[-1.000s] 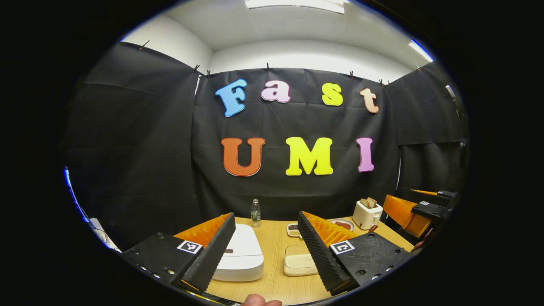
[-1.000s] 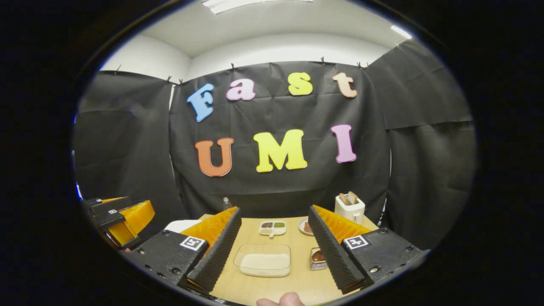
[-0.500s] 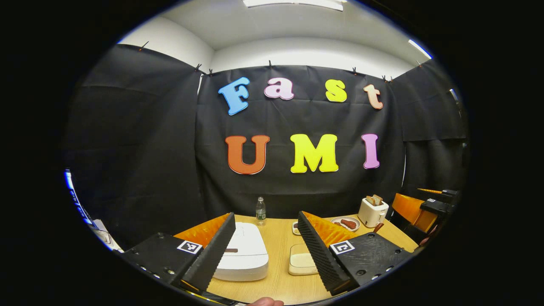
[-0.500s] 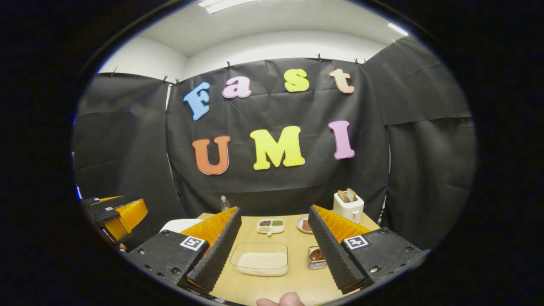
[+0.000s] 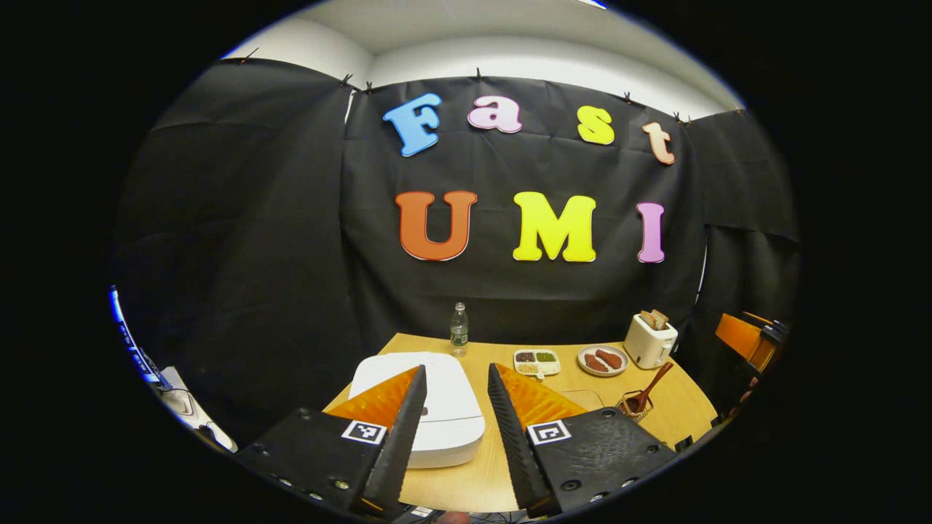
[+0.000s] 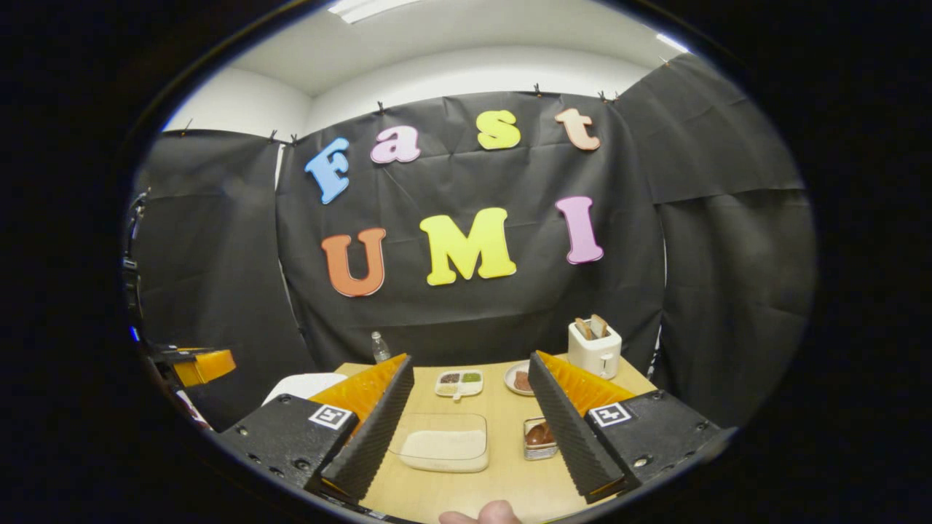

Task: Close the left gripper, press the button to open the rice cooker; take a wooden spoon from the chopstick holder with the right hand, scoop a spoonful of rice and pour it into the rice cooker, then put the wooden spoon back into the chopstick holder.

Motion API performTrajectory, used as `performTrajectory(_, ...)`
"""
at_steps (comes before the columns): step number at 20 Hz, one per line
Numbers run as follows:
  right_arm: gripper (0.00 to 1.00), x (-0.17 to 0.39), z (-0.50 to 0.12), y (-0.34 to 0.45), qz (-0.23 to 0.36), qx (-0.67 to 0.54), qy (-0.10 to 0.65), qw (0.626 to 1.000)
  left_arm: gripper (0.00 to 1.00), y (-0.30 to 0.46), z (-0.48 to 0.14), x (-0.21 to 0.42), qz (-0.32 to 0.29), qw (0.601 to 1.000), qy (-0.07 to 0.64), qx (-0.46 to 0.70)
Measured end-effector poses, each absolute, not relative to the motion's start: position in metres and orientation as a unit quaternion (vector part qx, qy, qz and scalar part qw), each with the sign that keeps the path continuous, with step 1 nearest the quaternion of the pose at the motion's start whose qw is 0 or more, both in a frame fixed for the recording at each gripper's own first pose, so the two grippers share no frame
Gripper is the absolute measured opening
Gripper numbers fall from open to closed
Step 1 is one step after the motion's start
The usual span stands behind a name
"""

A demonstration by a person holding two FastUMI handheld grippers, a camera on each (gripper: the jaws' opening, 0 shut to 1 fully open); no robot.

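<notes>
My left tool point(image 5: 453, 429) was partly shut over the white cooker point(image 5: 437, 407), holding nothing. The cooker's lid was down on the worktop point(image 5: 575, 386). The spoon point(image 5: 646, 393) stood in its holder point(image 5: 632, 407) to the right. My right tool point(image 6: 470, 429) was wide apart over the rice box point(image 6: 443, 444), holding nothing.

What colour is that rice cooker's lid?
The rice cooker is plain white, lid closed; the left gripper view shows it best.

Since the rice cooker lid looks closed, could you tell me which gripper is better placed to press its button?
Left: the left gripper hangs right over the rice cooker; the right gripper frames the rice tray.
</notes>
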State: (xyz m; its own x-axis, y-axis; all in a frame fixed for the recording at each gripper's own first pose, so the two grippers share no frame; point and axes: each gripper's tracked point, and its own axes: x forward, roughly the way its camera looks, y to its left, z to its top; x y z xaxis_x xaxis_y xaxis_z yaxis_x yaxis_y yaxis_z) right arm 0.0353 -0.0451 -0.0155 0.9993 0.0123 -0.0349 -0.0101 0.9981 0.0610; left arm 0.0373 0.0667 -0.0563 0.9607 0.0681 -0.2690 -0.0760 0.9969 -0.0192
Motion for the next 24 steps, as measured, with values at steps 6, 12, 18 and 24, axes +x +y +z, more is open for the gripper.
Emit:
performTrajectory(6,1.00,0.042,-0.020,-0.061,-0.007,0.032,0.023,0.999,0.21,0.101,-0.096,0.067,0.039,0.972,0.227,-0.050)
performTrajectory(12,1.00,0.048,-0.024,-0.082,-0.032,0.029,0.030,0.999,0.00,0.119,-0.135,0.083,0.026,0.943,0.313,-0.111)
performTrajectory(18,1.00,0.051,-0.034,-0.096,-0.051,0.025,0.045,0.997,0.00,0.131,-0.197,0.123,0.012,0.912,0.383,-0.148)
performTrajectory(24,1.00,0.050,-0.046,-0.098,-0.054,0.019,0.068,0.996,0.00,0.130,-0.241,0.127,0.017,0.894,0.417,-0.163)
